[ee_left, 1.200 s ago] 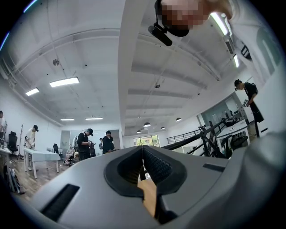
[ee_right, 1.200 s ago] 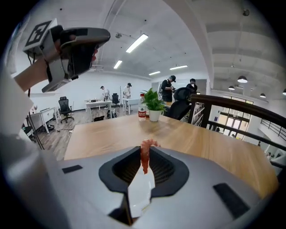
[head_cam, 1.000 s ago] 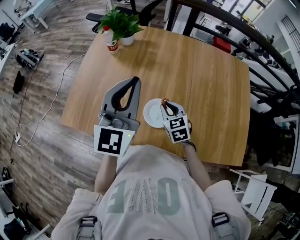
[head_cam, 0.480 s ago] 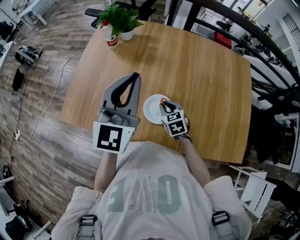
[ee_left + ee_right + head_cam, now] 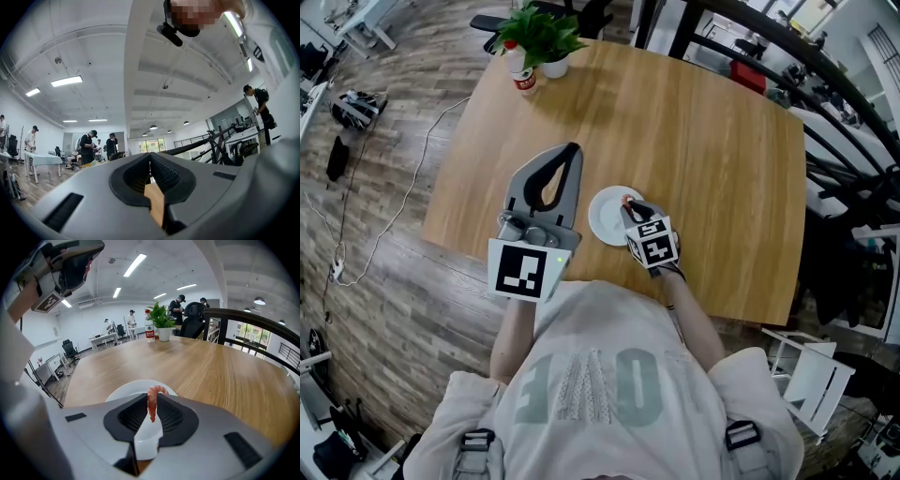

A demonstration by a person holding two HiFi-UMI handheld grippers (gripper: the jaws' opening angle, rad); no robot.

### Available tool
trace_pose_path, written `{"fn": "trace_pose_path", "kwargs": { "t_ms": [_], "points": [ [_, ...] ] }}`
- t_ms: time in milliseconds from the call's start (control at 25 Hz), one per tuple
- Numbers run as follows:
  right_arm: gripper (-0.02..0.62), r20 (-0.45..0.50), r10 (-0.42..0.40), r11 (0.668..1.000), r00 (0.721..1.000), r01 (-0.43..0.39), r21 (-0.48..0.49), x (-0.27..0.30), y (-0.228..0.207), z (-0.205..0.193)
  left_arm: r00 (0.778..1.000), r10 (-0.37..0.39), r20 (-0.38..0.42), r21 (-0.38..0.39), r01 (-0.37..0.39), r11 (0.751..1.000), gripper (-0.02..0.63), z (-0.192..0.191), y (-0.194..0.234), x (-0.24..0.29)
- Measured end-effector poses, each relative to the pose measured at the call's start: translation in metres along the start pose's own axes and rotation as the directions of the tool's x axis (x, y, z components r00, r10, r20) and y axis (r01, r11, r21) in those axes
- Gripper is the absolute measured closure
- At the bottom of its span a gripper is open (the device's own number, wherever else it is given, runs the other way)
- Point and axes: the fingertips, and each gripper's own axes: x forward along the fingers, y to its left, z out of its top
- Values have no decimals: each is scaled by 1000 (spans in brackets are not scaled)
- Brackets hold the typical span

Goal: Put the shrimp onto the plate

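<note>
A small orange-red shrimp (image 5: 152,401) is pinched between the jaws of my right gripper (image 5: 151,405), which hangs just over the near right part of the white plate (image 5: 123,391). In the head view the plate (image 5: 605,214) lies near the table's front edge, and the right gripper (image 5: 630,204) reaches over its right rim with the shrimp (image 5: 627,199) at its tip. My left gripper (image 5: 573,150) is held up left of the plate, jaws together with nothing between them; the left gripper view shows it tilted up toward the ceiling (image 5: 150,157).
The round-cornered wooden table (image 5: 694,131) carries a potted plant (image 5: 542,42) and a red-labelled bottle (image 5: 521,77) at its far left corner. A dark railing (image 5: 825,84) runs along the right side. Several people stand at distant desks.
My right gripper with the shrimp has shifted slightly left and inward over the plate's right rim. The left gripper has stayed nearly still.
</note>
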Motion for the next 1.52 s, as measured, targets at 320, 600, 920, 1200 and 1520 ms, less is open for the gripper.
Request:
{"fn": "trace_pose_path", "kwargs": {
  "t_ms": [320,600,920,1200,1520],
  "points": [
    [531,9,12,999,1000,-12,33,0,0,1,1000,-10,-3,4,10,1000,595,0,-2,3],
    [529,39,38,998,998,-40,54,-2,3,5,1000,-15,-8,-4,15,1000,595,-2,-5,2],
    [530,55,25,998,998,-28,54,-6,-2,9,1000,-9,-11,-9,8,1000,595,-4,-5,2],
    [531,132,-7,999,991,2,39,-20,-1,34,1000,-10,-8,-11,10,1000,595,-3,-4,1],
    [548,421,-73,993,904,107,-57,-89,11,137,999,-32,-3,-12,32,999,595,-3,-10,6]
  ]
}}
